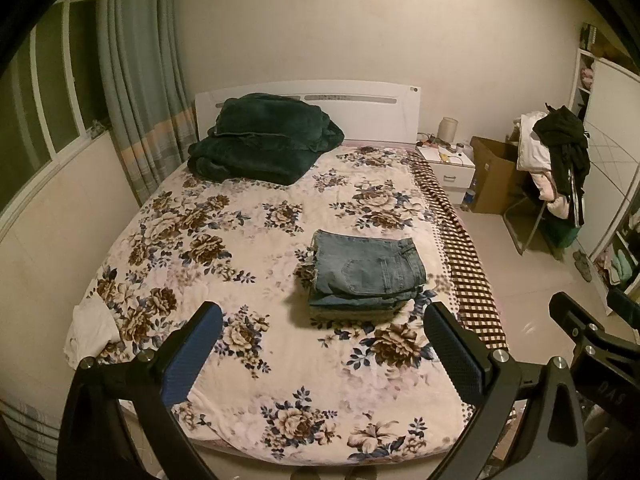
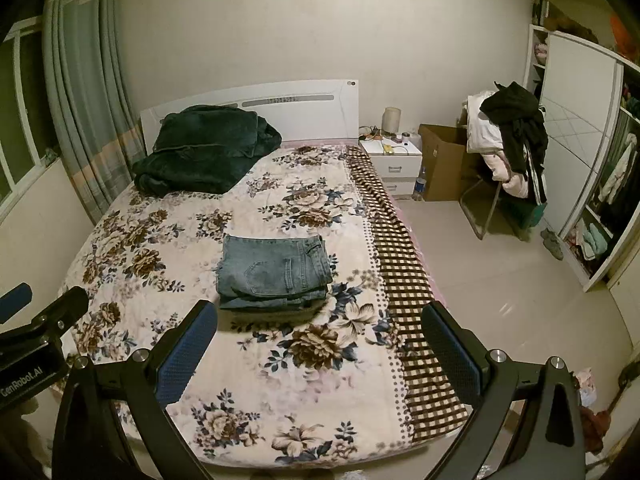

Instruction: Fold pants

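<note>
Left wrist view: left gripper (image 1: 322, 354) is seen nearest, black frame with blue-padded fingers, jaws wide apart, nothing held, hovering over the near end of the floral-print bed (image 1: 248, 248). Folded blue denim pants (image 1: 366, 276) are seen as a compact stacked rectangle on the bed, ahead of the jaws and slightly right of centre, long axis roughly across the view, back pocket up. Right gripper's frame (image 1: 588, 336) is seen at the right edge. Brown cardboard box (image 1: 494, 176) beside the white nightstand: contents cannot be told.

Right wrist view: right gripper (image 2: 320, 350) is held with jaws wide apart, empty. Pants (image 2: 276, 270) lie ahead and left of centre, clear of both fingers. Neither gripper is judged clearly nearer. Open white wardrobe (image 2: 580, 152) is seen holding clothes on its shelves. Fold is judged complete.
</note>
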Demonstrator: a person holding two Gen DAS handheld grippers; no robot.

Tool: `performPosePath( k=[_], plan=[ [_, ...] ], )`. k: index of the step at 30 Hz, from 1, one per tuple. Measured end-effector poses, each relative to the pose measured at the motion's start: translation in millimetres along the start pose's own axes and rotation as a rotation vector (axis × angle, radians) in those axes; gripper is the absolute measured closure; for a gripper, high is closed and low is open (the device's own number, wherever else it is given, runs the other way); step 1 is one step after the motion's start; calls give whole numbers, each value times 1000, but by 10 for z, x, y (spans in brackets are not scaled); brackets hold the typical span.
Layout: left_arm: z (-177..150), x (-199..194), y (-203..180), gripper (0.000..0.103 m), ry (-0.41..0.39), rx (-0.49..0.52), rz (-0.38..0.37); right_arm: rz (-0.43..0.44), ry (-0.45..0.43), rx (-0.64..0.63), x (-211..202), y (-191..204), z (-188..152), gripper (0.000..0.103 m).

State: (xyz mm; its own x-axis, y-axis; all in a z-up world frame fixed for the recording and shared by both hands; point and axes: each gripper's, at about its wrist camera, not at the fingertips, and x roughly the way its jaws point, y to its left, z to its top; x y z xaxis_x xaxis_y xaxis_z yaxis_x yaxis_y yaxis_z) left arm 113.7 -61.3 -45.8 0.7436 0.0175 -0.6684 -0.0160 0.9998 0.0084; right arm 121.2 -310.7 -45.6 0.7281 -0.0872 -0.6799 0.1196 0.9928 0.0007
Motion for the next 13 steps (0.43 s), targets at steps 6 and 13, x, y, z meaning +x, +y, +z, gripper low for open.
performPosePath(
  k=[6, 13],
  plan=[
    [-22, -7, -29, 0, 5, -8, -6, 2, 3, 0, -4, -11, -13, 0],
    [-59, -29, -82, 0, -2, -11, -1, 4, 10, -5, -22, 7, -22, 0]
  ],
)
